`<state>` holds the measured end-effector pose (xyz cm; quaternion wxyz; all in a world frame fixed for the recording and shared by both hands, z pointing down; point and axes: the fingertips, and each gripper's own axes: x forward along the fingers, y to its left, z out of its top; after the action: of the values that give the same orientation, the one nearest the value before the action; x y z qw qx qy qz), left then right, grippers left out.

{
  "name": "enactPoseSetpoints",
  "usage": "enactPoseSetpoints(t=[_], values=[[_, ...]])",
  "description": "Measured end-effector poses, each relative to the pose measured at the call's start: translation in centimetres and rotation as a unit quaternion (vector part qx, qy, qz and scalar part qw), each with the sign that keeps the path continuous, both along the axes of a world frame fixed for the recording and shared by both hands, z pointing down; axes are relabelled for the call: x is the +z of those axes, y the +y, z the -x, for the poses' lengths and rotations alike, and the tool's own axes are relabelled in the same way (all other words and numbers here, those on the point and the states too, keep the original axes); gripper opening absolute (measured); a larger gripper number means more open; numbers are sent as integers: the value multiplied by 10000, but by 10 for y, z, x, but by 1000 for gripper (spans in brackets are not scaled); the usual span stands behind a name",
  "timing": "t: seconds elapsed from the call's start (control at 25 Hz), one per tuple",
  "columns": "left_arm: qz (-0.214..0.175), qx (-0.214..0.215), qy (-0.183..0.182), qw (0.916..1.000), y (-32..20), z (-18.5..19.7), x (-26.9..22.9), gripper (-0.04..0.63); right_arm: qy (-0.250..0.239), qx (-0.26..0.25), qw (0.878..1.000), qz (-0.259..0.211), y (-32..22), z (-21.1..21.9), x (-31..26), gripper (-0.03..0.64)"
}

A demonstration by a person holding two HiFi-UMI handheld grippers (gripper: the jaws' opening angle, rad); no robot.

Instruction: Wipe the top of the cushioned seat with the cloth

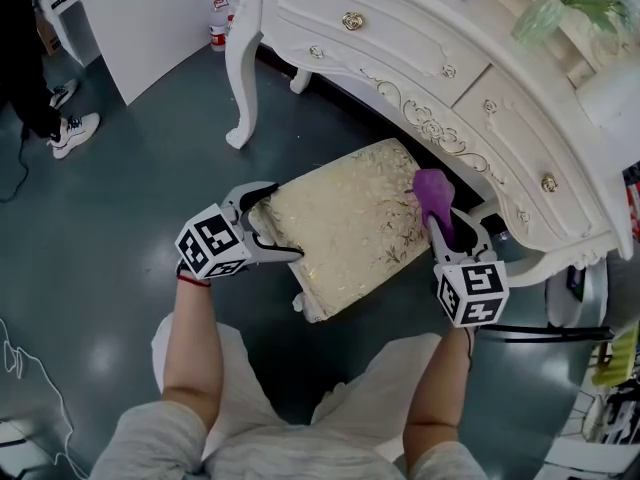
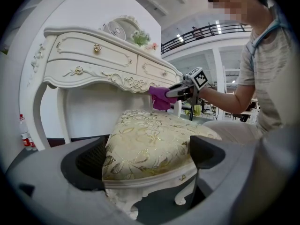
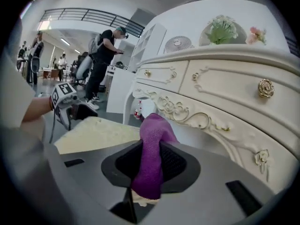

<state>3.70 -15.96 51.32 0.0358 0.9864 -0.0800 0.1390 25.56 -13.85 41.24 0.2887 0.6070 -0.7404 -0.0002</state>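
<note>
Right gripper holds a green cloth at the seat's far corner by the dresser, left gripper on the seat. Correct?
The cloth is purple, not green; the right gripper view shows it. The right gripper does hold it at the cushioned seat's far corner by the dresser, left gripper on the seat.

just the one cushioned seat (image 1: pixel 345 223), one purple cloth (image 1: pixel 434 190), two grippers, left gripper (image 1: pixel 287 221) and right gripper (image 1: pixel 447 226), one white dressing table (image 1: pixel 400 38), one little fan (image 3: pixel 178 43), one bottle (image 1: pixel 217 23)

Behind seat (image 1: pixel 340 223), dressing table (image 1: pixel 480 98) close; open floor (image 1: pixel 120 188) left and near side.
</note>
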Motion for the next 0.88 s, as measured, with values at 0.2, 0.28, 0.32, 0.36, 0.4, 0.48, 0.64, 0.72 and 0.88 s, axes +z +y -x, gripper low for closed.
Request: enactPoseSetpoints(t=[0.2,0.28,0.32,0.36,0.4,0.48,0.64,0.72,0.88], values=[[10,5,33,10000,0,0,0,555,625,581,9958,335,-13,-44,32,94],[10,5,47,10000,-1,0,-1,555,743,720,9937,420,-16,-52,42,94],[8,6,48,10000,-1,0,-1,555,799,778,9927,460,-17,-54,47,94],[6,7,49,10000,-2,0,-1,555,850,813,9918,506,-17,-56,52,94],[7,8,54,10000,-2,0,-1,555,875,827,9912,549,-18,-57,57,94],[13,5,77,10000,-2,0,-1,555,770,839,9918,575,-18,-57,65,94],[12,9,110,9999,-3,0,-2,555,355,844,9943,552,-20,-56,67,94],[11,19,114,9999,-3,0,-1,555,312,828,9944,577,-20,-56,68,94],[12,33,124,9999,-4,-1,-1,555,521,817,9936,585,-20,-54,70,94]])
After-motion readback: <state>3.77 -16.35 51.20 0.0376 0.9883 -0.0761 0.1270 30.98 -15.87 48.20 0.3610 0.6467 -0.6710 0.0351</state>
